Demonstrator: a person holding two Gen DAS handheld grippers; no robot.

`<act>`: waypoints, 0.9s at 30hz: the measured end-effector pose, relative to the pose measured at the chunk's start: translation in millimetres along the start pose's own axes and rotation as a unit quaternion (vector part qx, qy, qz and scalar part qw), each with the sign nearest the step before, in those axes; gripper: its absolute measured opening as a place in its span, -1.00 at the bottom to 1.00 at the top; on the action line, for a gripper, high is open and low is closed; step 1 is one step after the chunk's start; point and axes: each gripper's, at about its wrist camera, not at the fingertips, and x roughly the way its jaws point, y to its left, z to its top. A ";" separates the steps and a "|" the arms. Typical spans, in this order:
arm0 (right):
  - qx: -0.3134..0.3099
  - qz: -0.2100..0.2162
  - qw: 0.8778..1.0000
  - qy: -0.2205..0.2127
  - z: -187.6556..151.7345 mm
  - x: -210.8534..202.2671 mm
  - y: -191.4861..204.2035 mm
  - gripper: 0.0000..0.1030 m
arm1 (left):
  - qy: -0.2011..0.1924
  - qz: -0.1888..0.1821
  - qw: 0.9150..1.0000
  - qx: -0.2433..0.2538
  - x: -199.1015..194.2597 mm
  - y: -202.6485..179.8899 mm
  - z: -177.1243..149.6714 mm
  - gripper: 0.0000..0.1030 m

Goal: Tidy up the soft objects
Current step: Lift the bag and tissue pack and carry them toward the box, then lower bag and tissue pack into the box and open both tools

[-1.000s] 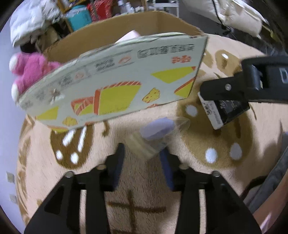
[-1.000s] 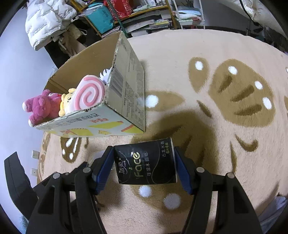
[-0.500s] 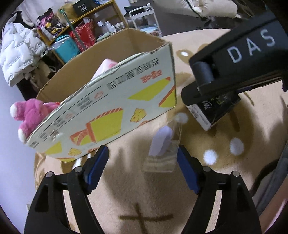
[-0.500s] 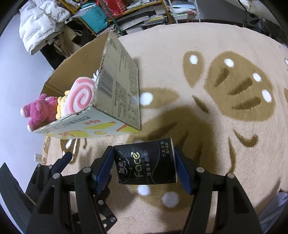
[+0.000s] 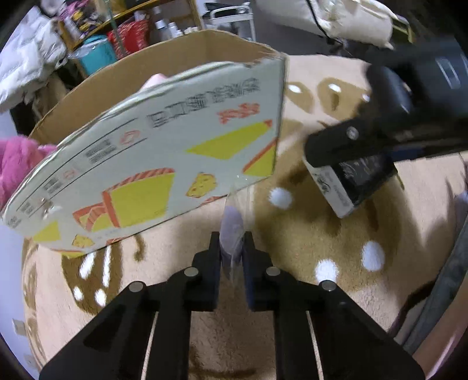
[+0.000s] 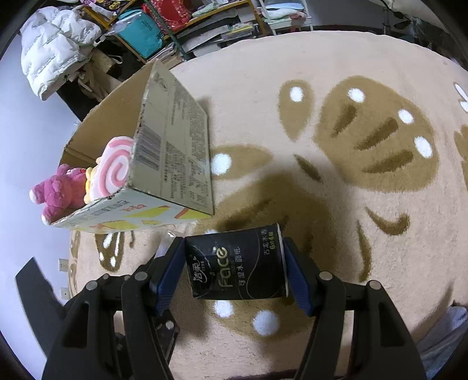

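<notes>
My left gripper (image 5: 231, 248) is shut on a small clear packet with a lilac pad inside (image 5: 232, 231), held edge-up just in front of the cardboard box (image 5: 163, 152). My right gripper (image 6: 235, 263) is shut on a black tissue pack (image 6: 237, 263) and holds it above the rug, near the box's front right corner (image 6: 175, 163). The pack also shows in the left wrist view (image 5: 354, 181). Inside the box sit a pink plush bear (image 6: 58, 190), a pink swirl plush (image 6: 112, 169) and a yellow plush (image 6: 89, 181).
The box stands on a beige rug with brown shapes and white dots (image 6: 351, 146). Behind it are cluttered shelves (image 6: 181, 17), a teal bin (image 6: 140, 32) and a white puffer jacket (image 6: 55, 46). Grey cloth (image 5: 450, 277) lies at the rug's right edge.
My left gripper has closed on the clear packet, which now stands edge-on between the fingers; half a second ago the jaws were wide open around it. The right gripper still holds the tissue pack.
</notes>
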 end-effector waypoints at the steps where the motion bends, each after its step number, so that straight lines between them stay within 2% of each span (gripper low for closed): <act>1: -0.004 0.002 1.000 -0.003 -0.3 -1.0 1.8 0.35 | -0.002 -0.006 1.000 -0.018 -3.3 5.5 0.7 -0.77; 6: -0.022 0.019 0.999 -0.034 -1.4 -16.2 10.3 0.35 | -0.039 0.009 0.998 -0.050 -30.7 23.9 1.9 -0.77; 11: -0.054 0.036 0.994 -0.083 -4.3 -44.6 24.5 0.35 | -0.092 0.022 0.993 -0.064 -73.6 31.8 5.5 -0.77; 19: -0.093 0.062 0.981 -0.156 -3.9 -75.3 47.4 0.35 | -0.167 0.044 0.983 -0.064 -133.5 36.9 14.4 -0.77; 23: -0.107 0.080 0.974 -0.181 4.9 -83.1 57.5 0.35 | -0.193 0.057 0.977 -0.070 -147.4 47.2 32.5 -0.77; 27: -0.138 0.081 0.965 -0.207 15.6 -91.3 72.0 0.35 | -0.214 0.074 0.973 -0.052 -159.4 54.2 45.1 -0.77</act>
